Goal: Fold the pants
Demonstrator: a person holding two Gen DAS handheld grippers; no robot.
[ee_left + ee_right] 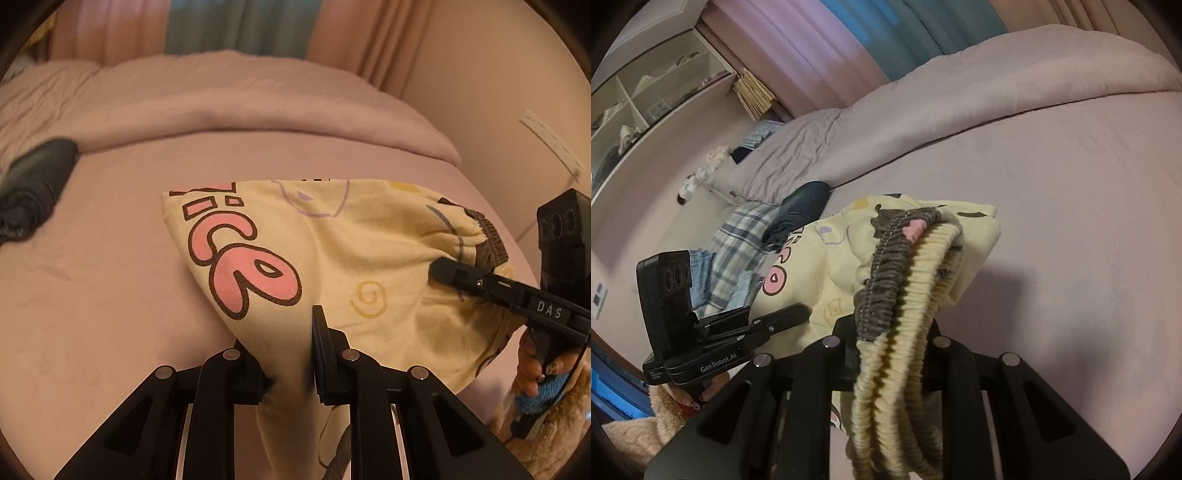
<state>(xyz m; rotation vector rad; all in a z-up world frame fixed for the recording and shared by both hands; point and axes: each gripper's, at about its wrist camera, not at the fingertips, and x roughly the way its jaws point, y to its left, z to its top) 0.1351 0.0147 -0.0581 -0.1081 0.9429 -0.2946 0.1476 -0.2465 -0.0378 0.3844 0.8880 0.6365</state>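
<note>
You held the yellow pants point(332, 240) over the bed point(110, 295), left tongs point(291, 369) clenched on fabric, right tongs point(894, 354) clenched on the waistband point(908, 280), whose bunched elastic could slip free.

Pants point(332, 251) lie on the bed point(110, 295), near its front edge. Left gripper point(291, 354) pinches cloth at the near side w/ a fold running down betw. its fingers; right gripper point(894, 332) clamps the gathered waistband point(905, 295) — seen in left view at the pants' right end. Rolled duvet point(258, 110) lies across the bed behind the pants. Dark garment point(33, 188) sits well left of the pants; plaid garment point(738, 236) just beside it. Curtains point(240, 26) hang behind the bed.
</note>
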